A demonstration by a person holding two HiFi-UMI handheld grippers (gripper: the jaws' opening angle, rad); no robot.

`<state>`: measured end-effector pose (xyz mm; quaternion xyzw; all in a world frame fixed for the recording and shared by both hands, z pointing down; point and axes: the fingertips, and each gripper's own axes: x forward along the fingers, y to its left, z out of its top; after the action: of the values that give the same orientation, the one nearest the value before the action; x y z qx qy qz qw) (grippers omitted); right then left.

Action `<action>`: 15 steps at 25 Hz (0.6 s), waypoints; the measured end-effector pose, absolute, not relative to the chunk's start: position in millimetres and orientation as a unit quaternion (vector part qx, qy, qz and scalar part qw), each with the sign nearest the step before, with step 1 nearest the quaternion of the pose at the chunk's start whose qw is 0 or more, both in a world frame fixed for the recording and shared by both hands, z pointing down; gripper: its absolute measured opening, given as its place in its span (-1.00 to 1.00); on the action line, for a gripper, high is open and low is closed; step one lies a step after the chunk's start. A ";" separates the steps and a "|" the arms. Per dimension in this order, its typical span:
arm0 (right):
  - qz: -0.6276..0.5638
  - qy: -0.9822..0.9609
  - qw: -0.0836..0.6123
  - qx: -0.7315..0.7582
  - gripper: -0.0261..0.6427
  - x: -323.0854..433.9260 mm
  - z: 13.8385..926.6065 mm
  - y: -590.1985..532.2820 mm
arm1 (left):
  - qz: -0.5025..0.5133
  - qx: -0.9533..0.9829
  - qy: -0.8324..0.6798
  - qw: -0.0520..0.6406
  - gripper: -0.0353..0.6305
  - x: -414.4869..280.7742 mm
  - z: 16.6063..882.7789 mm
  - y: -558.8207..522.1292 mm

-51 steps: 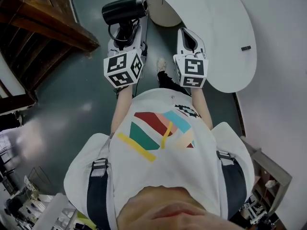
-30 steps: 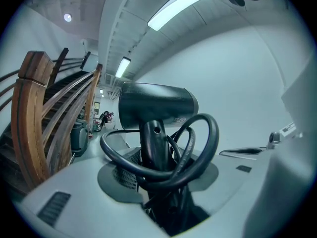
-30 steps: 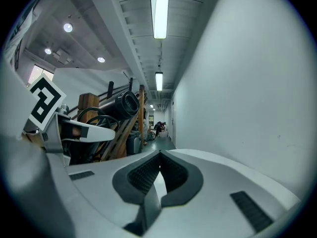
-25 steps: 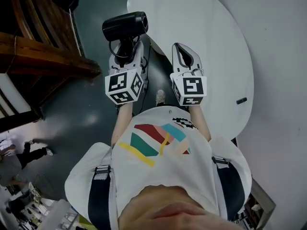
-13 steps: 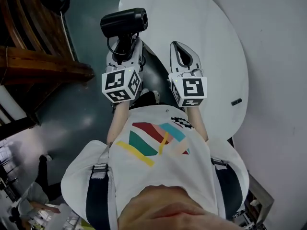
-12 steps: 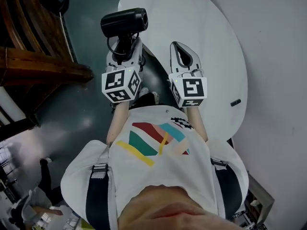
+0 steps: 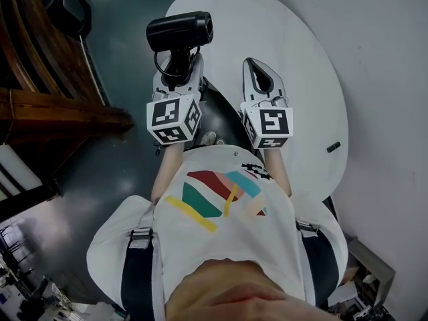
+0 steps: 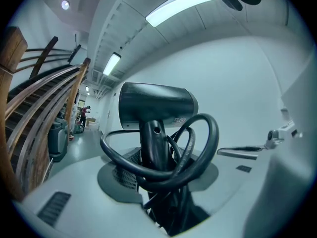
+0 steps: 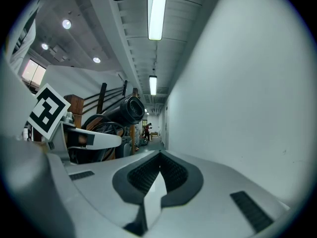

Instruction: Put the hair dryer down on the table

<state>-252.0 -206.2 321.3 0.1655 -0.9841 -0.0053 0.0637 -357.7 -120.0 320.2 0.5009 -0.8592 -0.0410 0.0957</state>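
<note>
A black hair dryer point(image 7: 179, 32) stands upright with its handle in my left gripper point(image 7: 178, 64), which is shut on it. Its head hangs over the left edge of the round white table point(image 7: 294, 59). In the left gripper view the hair dryer point(image 8: 156, 105) fills the middle, its thick black cord point(image 8: 200, 150) looped round the handle between my left gripper's point(image 8: 163, 187) jaws. My right gripper point(image 7: 262, 77) is held level beside it over the table, shut and empty. In the right gripper view the right gripper's point(image 9: 159, 157) pads meet, and the hair dryer point(image 9: 124, 110) shows at left.
A small dark object point(image 7: 333, 147) lies near the table's right edge. A wooden staircase point(image 7: 53, 105) and dark floor point(image 7: 114, 172) lie to the left, and a white wall point(image 7: 391, 79) to the right. A shoe point(image 7: 208, 139) shows below the grippers.
Both grippers, with the hair dryer, have moved from over the floor toward the table. The dryer's head now overlaps the table's left edge. Neither gripper's jaws have changed.
</note>
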 end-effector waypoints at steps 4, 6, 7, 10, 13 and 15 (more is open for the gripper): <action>-0.009 -0.983 0.061 0.176 -0.89 -253.3 321.1 -212.1 | -0.042 0.519 -0.849 0.093 -0.24 -359.7 319.2 -130.6; -0.008 -0.981 0.063 0.182 -0.89 -253.2 321.7 -214.4 | -0.045 0.530 -0.842 0.096 -0.24 -358.5 320.5 -134.2; -0.006 -0.981 0.064 0.184 -0.89 -253.6 322.2 -215.1 | -0.044 0.533 -0.839 0.097 -0.24 -358.4 321.3 -135.3; -0.002 -0.980 0.066 0.190 -0.89 -256.0 323.1 -217.0 | -0.036 0.539 -0.836 0.095 -0.24 -360.4 320.8 -139.5; 0.000 -0.979 0.066 0.195 -0.89 -256.0 323.6 -217.7 | -0.030 0.545 -0.833 0.089 -0.24 -360.7 317.1 -143.6; 0.004 -0.977 0.065 0.201 -0.89 -253.1 323.3 -219.2 | -0.027 0.554 -0.828 0.085 -0.24 -358.5 314.9 -147.6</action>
<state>-253.1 -219.2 323.3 0.2009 -0.9774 0.0036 0.0651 -358.5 -147.6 314.9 0.5543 -0.8275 -0.0270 0.0851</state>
